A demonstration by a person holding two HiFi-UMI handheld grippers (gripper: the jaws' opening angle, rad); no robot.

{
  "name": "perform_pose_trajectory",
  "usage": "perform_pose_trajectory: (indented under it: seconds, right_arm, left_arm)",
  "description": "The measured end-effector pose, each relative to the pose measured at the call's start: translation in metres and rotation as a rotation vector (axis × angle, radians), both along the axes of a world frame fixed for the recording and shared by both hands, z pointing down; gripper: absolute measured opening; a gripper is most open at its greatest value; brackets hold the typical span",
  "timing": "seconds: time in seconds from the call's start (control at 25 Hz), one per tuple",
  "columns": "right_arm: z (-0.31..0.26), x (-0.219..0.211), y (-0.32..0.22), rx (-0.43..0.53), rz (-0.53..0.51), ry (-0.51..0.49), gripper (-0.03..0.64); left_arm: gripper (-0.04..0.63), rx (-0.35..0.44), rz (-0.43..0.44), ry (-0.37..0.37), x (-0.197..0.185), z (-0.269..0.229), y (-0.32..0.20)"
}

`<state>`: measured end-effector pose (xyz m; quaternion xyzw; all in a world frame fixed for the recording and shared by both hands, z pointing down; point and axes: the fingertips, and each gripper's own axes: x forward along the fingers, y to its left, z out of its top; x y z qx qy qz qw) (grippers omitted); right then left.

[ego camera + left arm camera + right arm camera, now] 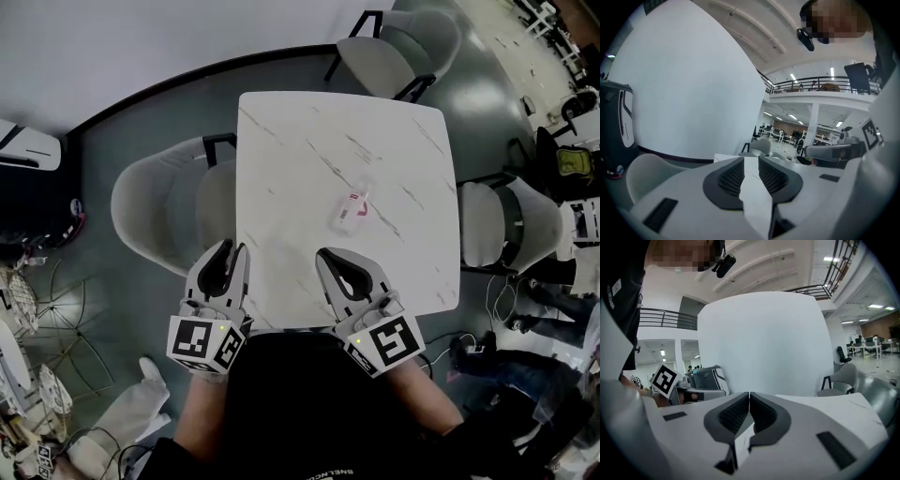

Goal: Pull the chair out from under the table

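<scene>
Hovering over the table's [309, 122] near edge, I held my left gripper [232, 248] a crack apart and empty and my right gripper [326, 255] closed on nothing, while the chair [159, 211], tucked at the left edge, looked rigid, slidable, and best gripped by its curved back rim.

A: How is the chair [164, 211] placed?
B: Pale grey, round-backed, it is set upright at the left edge of the white marbled surface [309, 169], its seat tucked partly beneath.
</scene>
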<state>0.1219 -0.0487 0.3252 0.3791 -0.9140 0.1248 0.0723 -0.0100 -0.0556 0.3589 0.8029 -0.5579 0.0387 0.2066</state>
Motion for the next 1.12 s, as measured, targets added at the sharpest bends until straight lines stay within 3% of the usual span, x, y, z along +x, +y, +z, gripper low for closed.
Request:
perform_pose_trajectory:
  seconds: [0.52, 1.12]
  right_arm:
    - [0.010, -0.063, 0.003, -0.037, 0.025, 0.046, 0.015]
    - [0.026, -0.111, 0.013, -0.073, 0.070, 0.124, 0.015]
  left_arm:
    - [0.152, -0.124, -0.186, -0.116, -0.186, 0.063, -0.002]
    - [0.307, -0.365, -0.333, -0.263, -0.335, 0.200, 0.008]
